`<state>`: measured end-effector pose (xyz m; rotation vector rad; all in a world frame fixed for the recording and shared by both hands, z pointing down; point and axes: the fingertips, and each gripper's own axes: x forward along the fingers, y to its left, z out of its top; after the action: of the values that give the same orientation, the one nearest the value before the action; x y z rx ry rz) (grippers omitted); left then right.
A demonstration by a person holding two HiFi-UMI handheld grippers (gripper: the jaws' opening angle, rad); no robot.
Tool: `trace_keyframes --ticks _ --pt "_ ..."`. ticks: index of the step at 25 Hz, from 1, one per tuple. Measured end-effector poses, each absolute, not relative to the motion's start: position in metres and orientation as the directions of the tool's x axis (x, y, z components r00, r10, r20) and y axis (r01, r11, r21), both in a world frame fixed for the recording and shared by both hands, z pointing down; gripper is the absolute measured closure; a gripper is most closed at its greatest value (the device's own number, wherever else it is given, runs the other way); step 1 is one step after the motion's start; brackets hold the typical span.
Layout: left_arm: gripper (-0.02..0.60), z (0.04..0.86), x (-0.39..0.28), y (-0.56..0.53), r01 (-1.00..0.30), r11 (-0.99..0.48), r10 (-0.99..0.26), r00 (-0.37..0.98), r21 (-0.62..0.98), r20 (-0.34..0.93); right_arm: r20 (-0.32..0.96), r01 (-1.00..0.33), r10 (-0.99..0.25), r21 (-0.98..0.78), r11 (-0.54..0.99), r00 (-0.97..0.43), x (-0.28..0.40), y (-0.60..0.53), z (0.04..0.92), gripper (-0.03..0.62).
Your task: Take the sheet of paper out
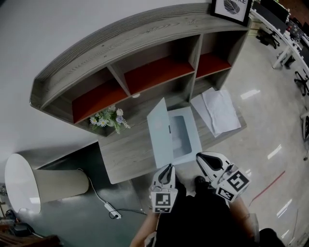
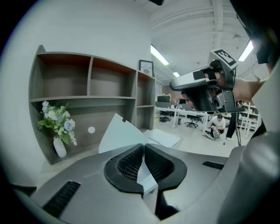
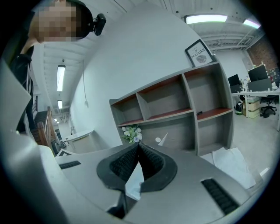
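A pale blue document box [image 1: 186, 137] lies on the grey desk [image 1: 125, 157] with its lid [image 1: 158, 130] standing open; the same lid [image 2: 120, 133] rises ahead in the left gripper view. White sheets of paper [image 1: 217, 110] lie spread on the desk to the right of the box, also visible as paper [image 3: 234, 164] in the right gripper view. My left gripper [image 1: 167, 167] hovers at the box's near edge, its jaws [image 2: 143, 145] shut with nothing between them. My right gripper [image 1: 199, 157] hangs just off the box's near right corner, shut and empty [image 3: 138, 143].
A curved grey shelf unit [image 1: 145, 53] with red-lined compartments backs the desk. A small vase of flowers [image 1: 108, 118] stands left of the box. A framed print [image 1: 231, 7] tops the shelf. A lamp shade [image 1: 29, 183] and a power strip [image 1: 112, 208] lie on the floor at left.
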<state>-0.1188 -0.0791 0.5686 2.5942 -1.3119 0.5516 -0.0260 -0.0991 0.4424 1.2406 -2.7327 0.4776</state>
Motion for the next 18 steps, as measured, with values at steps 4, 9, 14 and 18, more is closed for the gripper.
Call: trace_keyframes --ticks 4,9,14,18 --pt "0.558 0.563 -0.146 -0.078 -0.845 -0.534 -0.772 0.502 0.03 0.389 0.225 -0.738 -0.703 -0.23 0.635 -0.675 -0.041 -0.104 0.443 0.582" --pt "0.565 0.559 -0.184 -0.076 -0.89 -0.448 -0.814 0.445 0.084 0.374 0.239 -0.725 -0.684 -0.216 0.654 -0.689 -0.06 -0.107 0.447 0.581" --pt "0.566 0.56 -0.213 -0.076 -0.913 -0.392 -0.837 0.404 0.109 0.369 0.264 -0.723 -0.674 -0.197 0.662 -0.689 -0.079 -0.112 0.458 0.581" --pt "0.567 0.561 -0.227 -0.075 -0.922 -0.369 -0.845 0.387 0.121 0.369 0.287 -0.726 -0.67 -0.187 0.662 -0.685 -0.092 -0.119 0.467 0.58"
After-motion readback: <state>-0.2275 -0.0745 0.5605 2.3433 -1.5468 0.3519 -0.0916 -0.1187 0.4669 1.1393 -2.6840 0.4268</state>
